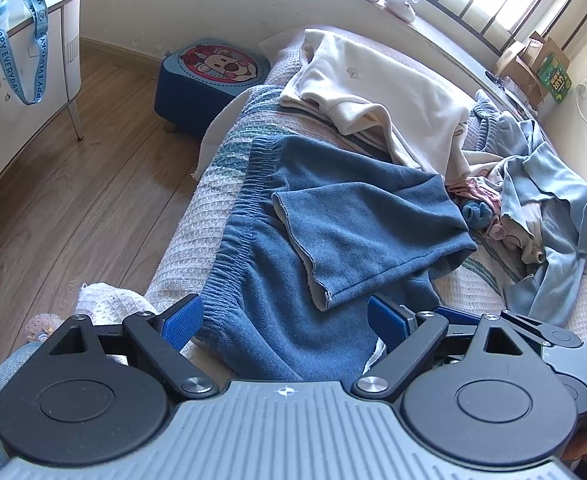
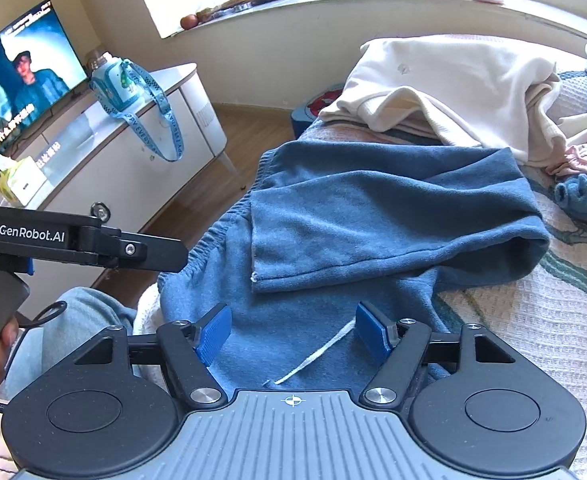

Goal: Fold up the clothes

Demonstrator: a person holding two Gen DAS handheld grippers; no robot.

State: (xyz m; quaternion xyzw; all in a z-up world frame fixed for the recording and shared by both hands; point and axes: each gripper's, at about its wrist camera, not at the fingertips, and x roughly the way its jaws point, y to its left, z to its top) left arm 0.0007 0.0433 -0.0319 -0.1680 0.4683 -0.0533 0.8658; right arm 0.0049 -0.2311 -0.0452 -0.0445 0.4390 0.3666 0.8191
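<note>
The blue sweatpants [image 1: 325,216] lay spread on the bed directly ahead of both claws, elastic waistband toward the bed's edge, one leg folded back across the body of the garment. A white drawstring [image 2: 313,354] trailed over the fabric between the right gripper's pads. The left gripper [image 1: 285,320] hovered over the near part of the pants with its jaws wide apart, holding nothing; the right gripper [image 2: 291,332] was likewise spread open and empty, just above the cloth.

Beyond the pants, farther from the claws, sat a cream garment [image 1: 377,92], and off to the right a heap of pale blue and pink clothes [image 1: 545,200]. All rested on a waffle-weave bedspread [image 2: 525,340]. Left of the claws were the wood floor [image 1: 73,184], a blue cartoon footstool [image 1: 209,76], and a white cabinet [image 2: 125,152].
</note>
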